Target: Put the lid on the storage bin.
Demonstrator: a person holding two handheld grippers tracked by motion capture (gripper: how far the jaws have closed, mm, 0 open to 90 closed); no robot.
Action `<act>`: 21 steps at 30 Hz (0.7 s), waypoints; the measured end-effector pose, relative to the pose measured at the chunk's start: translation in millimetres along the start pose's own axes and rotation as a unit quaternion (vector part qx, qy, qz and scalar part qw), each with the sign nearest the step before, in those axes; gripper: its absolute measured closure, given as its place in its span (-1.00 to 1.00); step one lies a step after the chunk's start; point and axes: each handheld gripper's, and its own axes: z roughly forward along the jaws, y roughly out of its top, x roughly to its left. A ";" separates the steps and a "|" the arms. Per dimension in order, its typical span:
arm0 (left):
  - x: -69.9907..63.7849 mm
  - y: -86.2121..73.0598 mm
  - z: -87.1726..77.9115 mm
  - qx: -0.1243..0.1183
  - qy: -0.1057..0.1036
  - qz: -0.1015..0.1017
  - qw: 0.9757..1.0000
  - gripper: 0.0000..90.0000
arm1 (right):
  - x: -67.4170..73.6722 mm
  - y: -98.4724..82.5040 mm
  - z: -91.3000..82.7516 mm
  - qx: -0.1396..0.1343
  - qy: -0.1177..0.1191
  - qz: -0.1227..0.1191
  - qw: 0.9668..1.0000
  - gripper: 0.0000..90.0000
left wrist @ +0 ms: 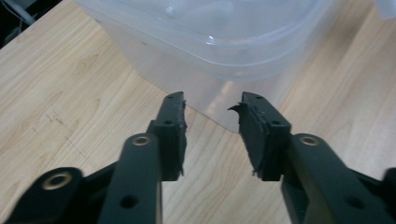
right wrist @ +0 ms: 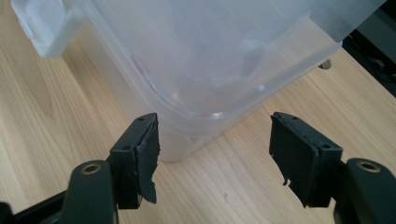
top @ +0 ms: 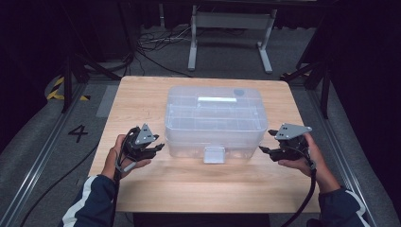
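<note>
The wooden desk (top: 142, 99) carries a clear plastic lidded bin (top: 213, 118) at its centre, its front latch (top: 214, 154) facing me. My right gripper (top: 265, 150) sits just beside the bin's right front corner, jaws standing wide apart with nothing between them, the corner lying just ahead of the gap. My left gripper (top: 160, 148) sits just beside the bin's left front corner, jaws parted more narrowly, nothing clamped, the desk visible between the pads (left wrist: 173, 126).
</note>
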 end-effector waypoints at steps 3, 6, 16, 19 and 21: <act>0.1 -6.3 -2.9 0.012 0.007 0.002 1.000 0.12 | 1.7 -3.3 -2.1 0.010 0.001 -0.004 1.000 -0.21; 1.5 -14.7 -5.0 0.024 0.012 -0.008 1.000 -0.04 | 4.4 -9.0 -3.6 0.020 -0.007 -0.012 1.000 -0.23; -2.5 -40.2 -14.4 0.062 0.022 -0.004 0.998 -0.47 | 2.2 -27.1 -6.1 0.037 -0.025 -0.014 0.999 -0.32; -3.7 -48.2 -19.3 0.065 0.028 -0.001 0.997 -0.52 | 1.6 -34.0 -7.4 0.041 -0.029 -0.012 0.999 -0.34; -5.0 -54.9 -21.4 0.072 0.039 0.002 0.997 -0.54 | 0.3 -40.7 -7.6 0.043 -0.028 -0.009 0.999 -0.35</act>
